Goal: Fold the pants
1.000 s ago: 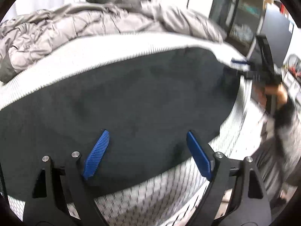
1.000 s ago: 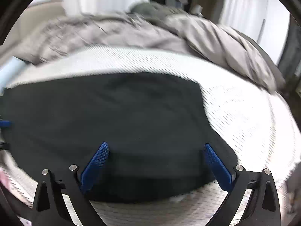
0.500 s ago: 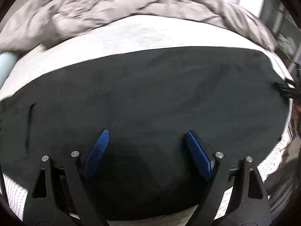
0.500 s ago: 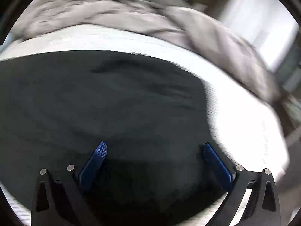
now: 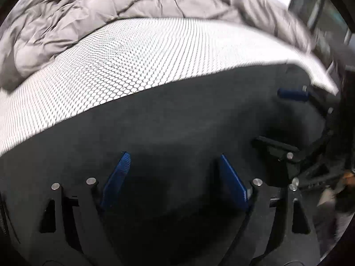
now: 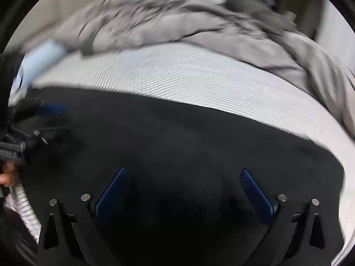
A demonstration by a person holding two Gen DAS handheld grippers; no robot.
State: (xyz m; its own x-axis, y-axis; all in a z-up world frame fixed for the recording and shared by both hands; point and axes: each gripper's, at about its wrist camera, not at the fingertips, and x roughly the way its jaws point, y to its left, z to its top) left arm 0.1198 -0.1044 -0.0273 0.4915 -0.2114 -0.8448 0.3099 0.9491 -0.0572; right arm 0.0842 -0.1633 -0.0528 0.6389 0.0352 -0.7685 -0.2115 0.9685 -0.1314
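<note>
Both tools had swung in over the black pants (image 5: 177,122), which lay flat on the bed's white mesh cover (image 5: 137,57). A second before they were farther apart. The left tool (image 5: 173,177) and right tool (image 6: 184,190) gaped wide with nothing between the pads, probably nearing a grasp. Only the right view showed the pale blue roll (image 6: 40,55) at far left.

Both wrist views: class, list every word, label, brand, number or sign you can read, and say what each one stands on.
None can be read in either view.
The black pants, the white honeycomb-patterned bed cover and the crumpled grey duvet show no print.
The dark shelves at the top right are too blurred to tell.
</note>
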